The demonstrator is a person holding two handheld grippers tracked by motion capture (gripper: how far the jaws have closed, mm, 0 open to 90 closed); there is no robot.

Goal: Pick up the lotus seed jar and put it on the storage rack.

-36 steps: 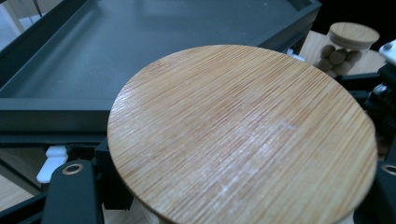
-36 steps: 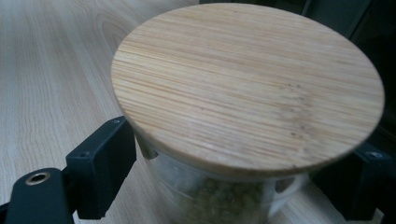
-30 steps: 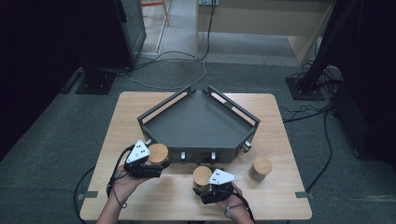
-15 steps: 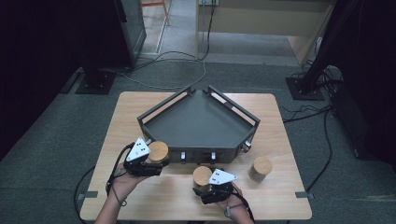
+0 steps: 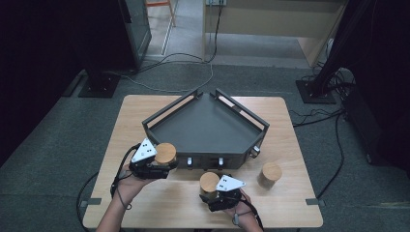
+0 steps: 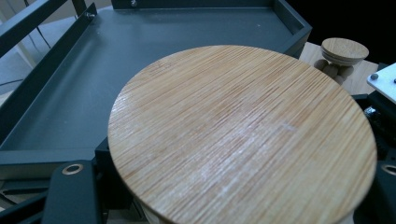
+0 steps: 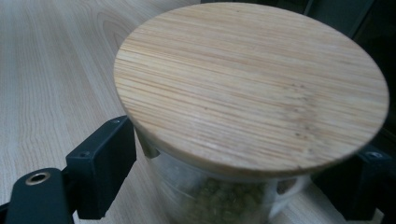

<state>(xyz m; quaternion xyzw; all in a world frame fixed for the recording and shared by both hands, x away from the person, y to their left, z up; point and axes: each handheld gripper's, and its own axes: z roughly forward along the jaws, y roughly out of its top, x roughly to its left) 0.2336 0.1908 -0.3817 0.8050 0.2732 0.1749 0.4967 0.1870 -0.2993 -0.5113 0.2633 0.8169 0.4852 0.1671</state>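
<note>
1. The left glass jar with a round bamboo lid sits at the near-left corner of the dark grey angular metal tray, just beside its front wall. In the left gripper view its lid is very close to the camera, with the tray floor behind it.
2. My left gripper has its black fingers set on either side of this jar under the lid. They look closed onto the glass, holding it.
3. The second glass jar with a bamboo lid stands on the pale wooden worktop, near the tray's front. In the right gripper view I can see greenish beans inside it.
4. My right gripper has its fingers pressed against that jar just below the lid rim, narrowed to the jar's width and gripping it.
5. I judge that the step in hand is lifting both jars into the tray. To do it well I would raise each jar straight up, keep it upright, clear the tray's wall before moving forward, and set the two down well apart on the floor of the tray.
6. A third bamboo-lidded jar waits on the worktop to the right, apart from both hands.
7. I can read no brand, label or writing on the jars, the tray or the grippers.
</note>
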